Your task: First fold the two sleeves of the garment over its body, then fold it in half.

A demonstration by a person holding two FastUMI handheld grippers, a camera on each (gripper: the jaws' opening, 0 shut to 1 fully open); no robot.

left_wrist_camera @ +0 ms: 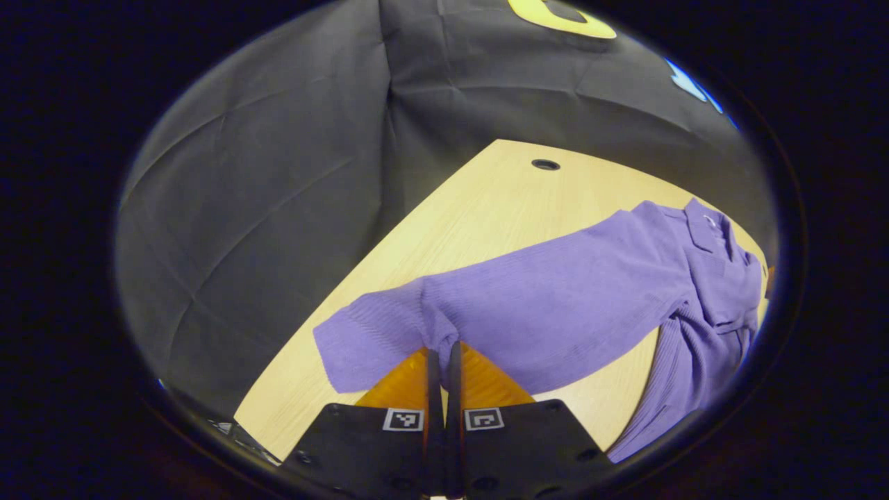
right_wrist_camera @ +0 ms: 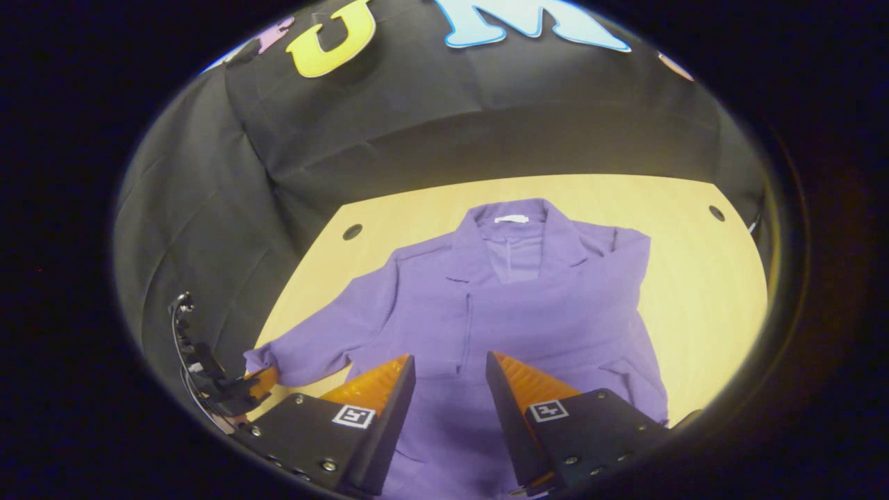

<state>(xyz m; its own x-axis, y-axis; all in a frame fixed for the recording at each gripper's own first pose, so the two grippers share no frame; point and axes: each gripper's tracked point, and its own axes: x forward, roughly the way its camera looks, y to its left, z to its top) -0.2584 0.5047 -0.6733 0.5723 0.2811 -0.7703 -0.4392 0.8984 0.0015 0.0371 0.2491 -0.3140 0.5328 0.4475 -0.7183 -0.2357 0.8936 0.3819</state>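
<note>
The purple garment (right_wrist_camera: 514,312) lies flat on the wooden table (right_wrist_camera: 701,278), its length running away from the right gripper (right_wrist_camera: 450,364), collar (right_wrist_camera: 510,222) at the far end. The right gripper's fingers stand apart above the body. The left gripper (left_wrist_camera: 444,351) is clamped on the left sleeve (left_wrist_camera: 389,326) near its cuff, the sleeve stretching sideways from the body.

Left hand-held gripper (left_wrist_camera: 444,351): black flat-faced body panels, dark screw heads along the edges at 6 o'clock, one square black-and-white marker per finger base, ribbed wedge-shaped fingers.

Right hand-held gripper (right_wrist_camera: 450,375): same black panels, silver screws at 7 and 5 o'clock, matching square markers, ribbed wedge fingers.
</note>
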